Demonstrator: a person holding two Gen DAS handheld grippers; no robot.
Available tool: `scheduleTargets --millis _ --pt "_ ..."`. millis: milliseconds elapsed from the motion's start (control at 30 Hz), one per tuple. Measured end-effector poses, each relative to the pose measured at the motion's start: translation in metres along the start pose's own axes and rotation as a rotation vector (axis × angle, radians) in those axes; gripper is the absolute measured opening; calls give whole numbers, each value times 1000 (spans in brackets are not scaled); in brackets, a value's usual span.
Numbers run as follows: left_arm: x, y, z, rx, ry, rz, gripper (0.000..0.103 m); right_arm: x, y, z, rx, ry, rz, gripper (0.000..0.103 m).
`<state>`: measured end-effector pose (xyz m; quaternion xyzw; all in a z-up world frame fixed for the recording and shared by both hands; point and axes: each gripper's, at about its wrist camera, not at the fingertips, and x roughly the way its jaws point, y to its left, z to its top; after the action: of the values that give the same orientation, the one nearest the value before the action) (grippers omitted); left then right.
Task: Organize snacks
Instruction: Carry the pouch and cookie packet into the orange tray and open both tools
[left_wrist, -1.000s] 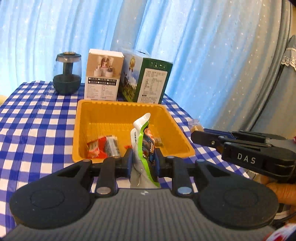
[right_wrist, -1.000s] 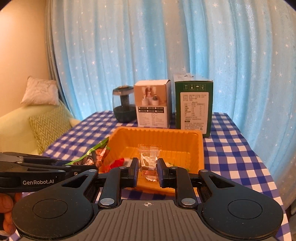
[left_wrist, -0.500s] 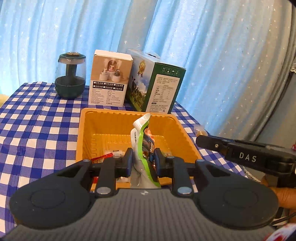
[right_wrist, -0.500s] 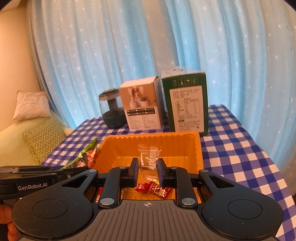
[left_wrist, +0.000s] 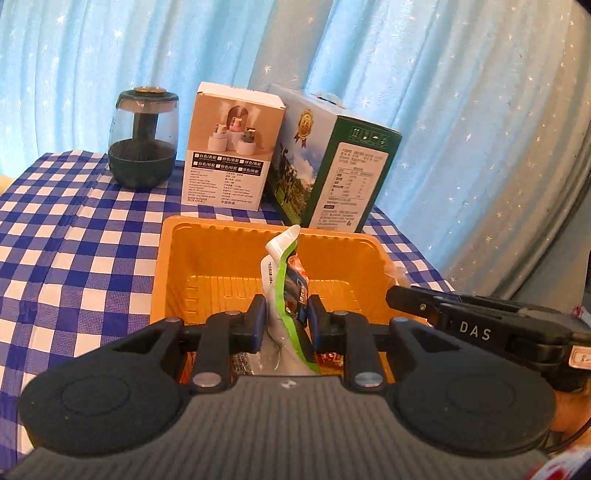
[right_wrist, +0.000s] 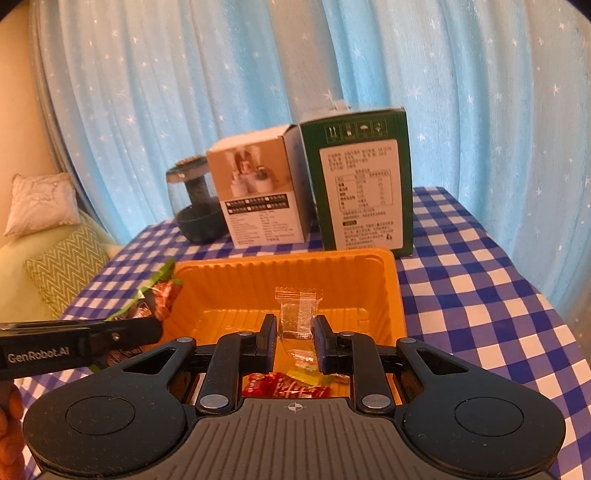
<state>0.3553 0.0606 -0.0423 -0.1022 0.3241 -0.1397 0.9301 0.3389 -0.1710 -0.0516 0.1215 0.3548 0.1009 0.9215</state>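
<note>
An orange tray (left_wrist: 173, 258) (right_wrist: 393, 291) lies on the blue checked tablecloth. My left gripper (left_wrist: 285, 317) is shut on a green and white snack pouch (left_wrist: 282, 269), held upright over the tray's near part. My right gripper (right_wrist: 294, 332) is shut on a small clear candy wrapper (right_wrist: 299, 314), also above the tray. Beneath it a red snack packet (right_wrist: 284, 386) and a yellow candy (right_wrist: 306, 371) lie on the tray floor. The right gripper's side (left_wrist: 480, 325) shows at the right of the left wrist view; the left one with its pouch (right_wrist: 159, 291) shows at the left of the right wrist view.
Behind the tray stand a white box (left_wrist: 232, 147) (right_wrist: 258, 192), a green carton (left_wrist: 332, 166) (right_wrist: 362, 181) and a dark glass humidifier (left_wrist: 144, 140) (right_wrist: 195, 206). A blue starred curtain hangs behind the table. A sofa with cushions (right_wrist: 44, 236) sits at the left.
Both grippers have moved forward over the tray with their snacks still held. The boxes look nearer, and the tray floor now lies under the fingers.
</note>
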Motion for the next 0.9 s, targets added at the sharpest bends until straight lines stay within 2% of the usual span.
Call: scheduleTargets --millis 633,900 --pt "30 7 3 -47 36 -20 21 26 -6 2 40 27 -13 21" --pt "28 11 5 -80 18 -8 28 23 -6 3 44 24 -14 21"
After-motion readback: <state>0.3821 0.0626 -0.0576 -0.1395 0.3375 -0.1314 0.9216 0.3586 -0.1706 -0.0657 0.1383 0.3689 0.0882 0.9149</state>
